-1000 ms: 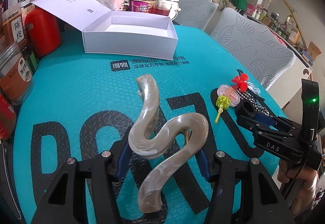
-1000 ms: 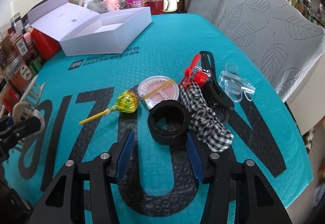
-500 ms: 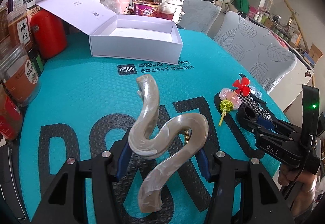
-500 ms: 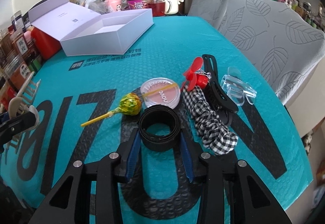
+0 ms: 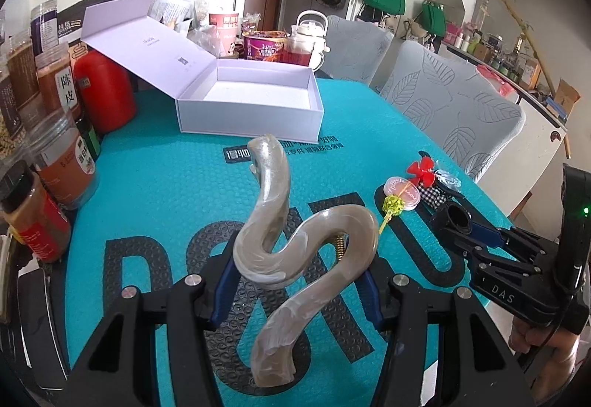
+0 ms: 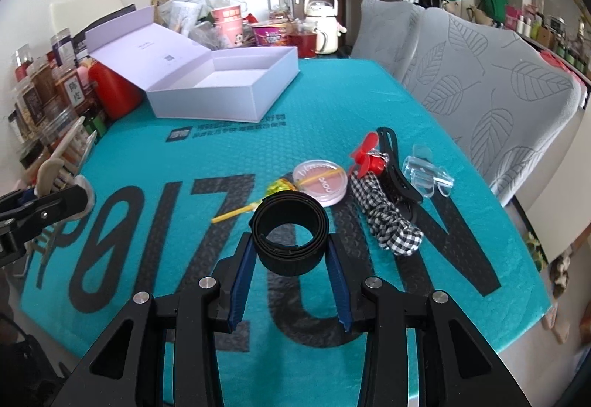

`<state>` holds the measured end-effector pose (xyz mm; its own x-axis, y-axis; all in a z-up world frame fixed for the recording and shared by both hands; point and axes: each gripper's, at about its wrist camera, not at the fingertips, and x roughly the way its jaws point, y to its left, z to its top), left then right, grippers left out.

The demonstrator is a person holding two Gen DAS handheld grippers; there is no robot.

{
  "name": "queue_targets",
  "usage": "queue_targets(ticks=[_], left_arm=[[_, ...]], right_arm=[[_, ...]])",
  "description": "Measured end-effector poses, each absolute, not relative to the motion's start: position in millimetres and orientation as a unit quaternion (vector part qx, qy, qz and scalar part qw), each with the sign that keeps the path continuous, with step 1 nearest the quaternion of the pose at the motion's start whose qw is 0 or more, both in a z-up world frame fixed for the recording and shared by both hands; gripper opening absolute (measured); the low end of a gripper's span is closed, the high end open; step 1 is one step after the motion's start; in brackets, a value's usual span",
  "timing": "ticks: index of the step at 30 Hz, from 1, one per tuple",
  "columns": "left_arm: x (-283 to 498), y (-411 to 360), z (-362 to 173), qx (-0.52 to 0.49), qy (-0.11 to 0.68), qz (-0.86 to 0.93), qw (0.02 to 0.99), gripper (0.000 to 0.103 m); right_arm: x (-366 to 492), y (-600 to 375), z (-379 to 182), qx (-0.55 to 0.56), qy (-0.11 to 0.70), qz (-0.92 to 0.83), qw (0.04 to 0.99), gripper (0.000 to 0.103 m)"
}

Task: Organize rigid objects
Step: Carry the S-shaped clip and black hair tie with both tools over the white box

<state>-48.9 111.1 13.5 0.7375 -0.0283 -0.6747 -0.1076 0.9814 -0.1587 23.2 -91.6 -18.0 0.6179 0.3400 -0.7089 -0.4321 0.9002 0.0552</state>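
The left claw (image 5: pixel 295 287) pinches a pearly beige wavy hair clip (image 5: pixel 295 252) between its 2 blue pads, holding it above the teal surface (image 5: pixel 166 185). The clip stands upright, its S-curve rising past the fingers, with a small spring visible near the right pad.

The right claw (image 6: pixel 290 272) is pressed around a black rolled band (image 6: pixel 290 235), its blue pads touching the roll on both sides. The roll appears lifted slightly off the surface, though that is hard to confirm.

Just beyond the band lie a lollipop (image 6: pixel 280 187) with a yellow stick, a round pink compact (image 6: pixel 320 181), a red propeller-shaped clip (image 6: pixel 365 157), a black-and-white checked scrunchie (image 6: pixel 388 222), a black hair clip (image 6: pixel 395 174) and a clear plastic clip (image 6: pixel 428 176), clustered close together.

An open white box (image 5: pixel 251 100) sits at the far side of the surface, its lid tilted back to the left. Spice jars (image 5: pixel 59 163) stand along the left edge.
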Motion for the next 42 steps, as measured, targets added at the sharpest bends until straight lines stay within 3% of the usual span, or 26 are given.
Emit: queue_targets(ticks=[16, 42], left_arm=[[-22.3, 126.9, 30.1, -0.09, 0.36, 0.024, 0.928, 0.055], [69.3, 169.8, 78.9, -0.062, 0.327, 0.044, 0.942, 0.055]], right_arm=[[28.7, -57.1, 2.7, -0.08, 0.369, 0.266, 0.887, 0.038], [109.4, 10.9, 67.5, -0.125, 0.327, 0.321, 0.88, 0.038]])
